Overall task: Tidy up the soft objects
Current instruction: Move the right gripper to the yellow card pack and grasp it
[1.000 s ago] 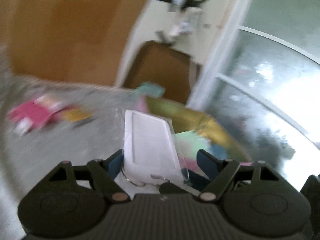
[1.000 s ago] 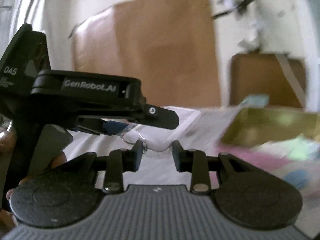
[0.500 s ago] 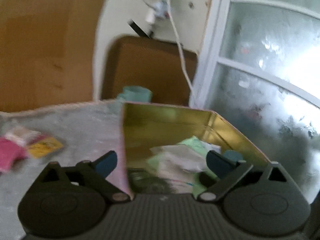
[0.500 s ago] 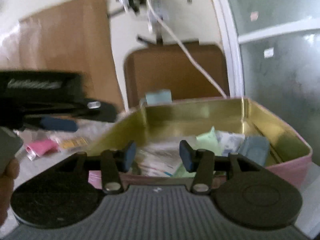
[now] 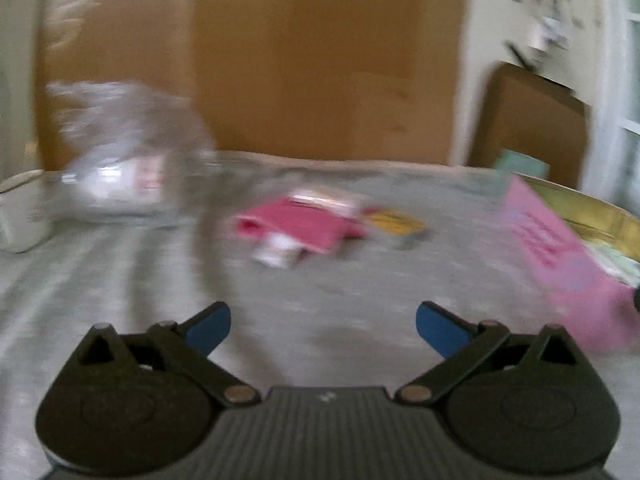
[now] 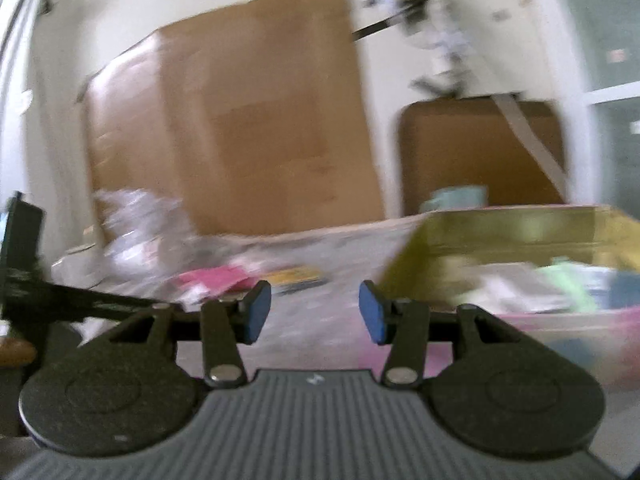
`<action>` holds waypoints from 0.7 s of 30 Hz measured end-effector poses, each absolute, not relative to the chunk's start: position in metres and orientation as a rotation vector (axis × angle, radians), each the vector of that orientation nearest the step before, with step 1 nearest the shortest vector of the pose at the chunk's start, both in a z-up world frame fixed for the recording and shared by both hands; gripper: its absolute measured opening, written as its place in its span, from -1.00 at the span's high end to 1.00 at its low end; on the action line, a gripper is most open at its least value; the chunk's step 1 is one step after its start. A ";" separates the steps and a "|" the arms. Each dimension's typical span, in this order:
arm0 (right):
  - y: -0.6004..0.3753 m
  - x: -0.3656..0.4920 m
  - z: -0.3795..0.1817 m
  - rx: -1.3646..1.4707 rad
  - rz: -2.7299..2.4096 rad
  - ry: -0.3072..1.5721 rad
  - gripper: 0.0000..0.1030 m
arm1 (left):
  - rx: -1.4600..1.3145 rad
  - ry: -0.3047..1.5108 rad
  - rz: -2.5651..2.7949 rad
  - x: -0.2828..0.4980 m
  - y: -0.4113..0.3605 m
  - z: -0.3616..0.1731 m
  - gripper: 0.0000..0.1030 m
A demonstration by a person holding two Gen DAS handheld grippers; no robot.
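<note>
My left gripper (image 5: 323,330) hangs over the grey cloth, open wide with nothing between its blue pads. Ahead of it lie a pink soft pouch (image 5: 296,228), a small white piece (image 5: 276,254) and a yellow packet (image 5: 394,220), all blurred. The pink tin (image 5: 568,256) with its gold inside stands to the right. In the right wrist view my right gripper (image 6: 314,312) is partly open and empty, with the tin (image 6: 520,232) and its soft items ahead on the right. The pink pouch (image 6: 216,278) lies ahead on the left. The left gripper's body (image 6: 80,300) shows at the left edge.
A crumpled clear plastic bag (image 5: 128,152) sits at the back left of the cloth, with a white object (image 5: 20,208) beside it. Brown cardboard sheets (image 6: 240,120) lean on the wall behind. A frosted window is at the far right.
The left gripper let go of the white case over the tin, opened wide and swung left toward the pink pouch. The right gripper opened wider and turned between the tin and the table.
</note>
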State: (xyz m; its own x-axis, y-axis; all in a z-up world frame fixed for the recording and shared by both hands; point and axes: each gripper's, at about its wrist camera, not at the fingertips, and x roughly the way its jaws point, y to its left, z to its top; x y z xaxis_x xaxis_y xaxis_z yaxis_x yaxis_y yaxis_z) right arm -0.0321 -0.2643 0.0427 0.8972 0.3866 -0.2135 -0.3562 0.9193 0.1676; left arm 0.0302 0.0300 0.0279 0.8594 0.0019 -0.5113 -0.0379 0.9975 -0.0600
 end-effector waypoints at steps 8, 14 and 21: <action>-0.177 0.077 0.038 0.150 0.433 0.483 -0.53 | -0.173 0.472 0.033 0.024 0.065 0.020 -0.99; -0.153 0.201 0.023 0.360 0.221 0.655 -0.55 | -0.203 0.468 0.009 0.027 0.066 0.018 -0.99; -0.104 0.245 -0.003 0.179 0.126 0.722 -0.64 | -0.263 0.496 0.010 0.032 0.073 0.016 -0.99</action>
